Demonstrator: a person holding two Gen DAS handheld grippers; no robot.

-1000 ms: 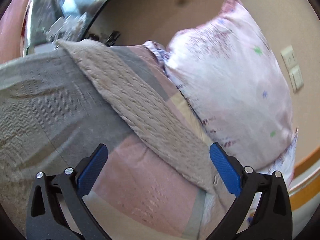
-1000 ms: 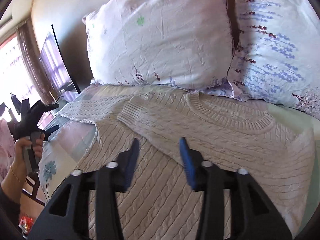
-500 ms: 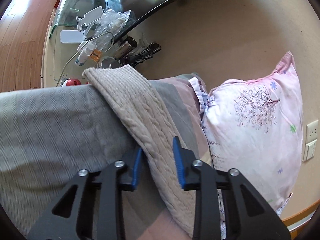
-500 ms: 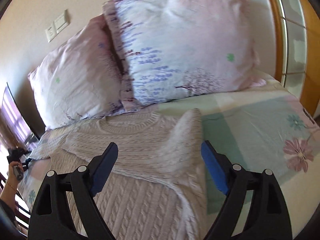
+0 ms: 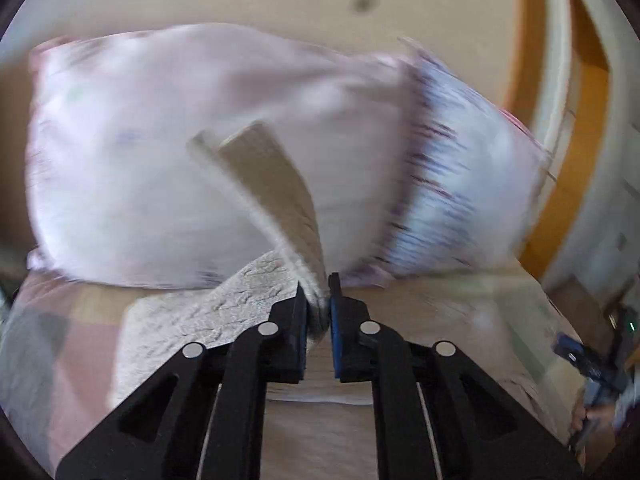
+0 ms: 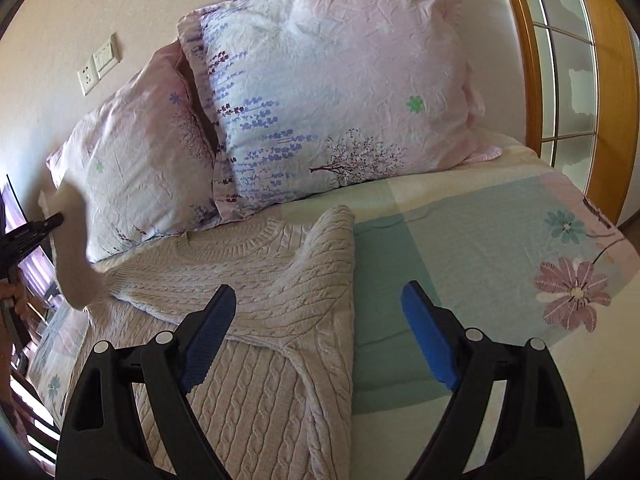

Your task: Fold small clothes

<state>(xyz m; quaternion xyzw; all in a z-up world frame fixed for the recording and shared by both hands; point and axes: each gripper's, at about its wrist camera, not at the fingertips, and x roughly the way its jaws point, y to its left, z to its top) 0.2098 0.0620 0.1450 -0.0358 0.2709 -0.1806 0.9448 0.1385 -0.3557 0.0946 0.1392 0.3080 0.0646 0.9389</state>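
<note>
A cream cable-knit sweater (image 6: 256, 280) lies flat on the bed, collar toward the pillows, its right sleeve folded across the chest. My left gripper (image 5: 318, 304) is shut on the left sleeve (image 5: 276, 184) and holds it lifted, the cuff hanging up in front of the pillows. From the right wrist view that gripper (image 6: 44, 226) is at the far left with the raised sleeve (image 6: 74, 256) blurred. My right gripper (image 6: 316, 328) is open and empty, hovering above the sweater's right edge.
Two floral pillows (image 6: 332, 92) lean against the wall at the head of the bed. The patchwork floral bedsheet (image 6: 500, 240) extends right of the sweater. A wooden-framed window (image 6: 568, 60) is at the right; wall switches (image 6: 98, 64) at the upper left.
My left gripper closed on the left sleeve and swung it up toward the pillows. My right gripper opened wide and moved to the sweater's right edge.
</note>
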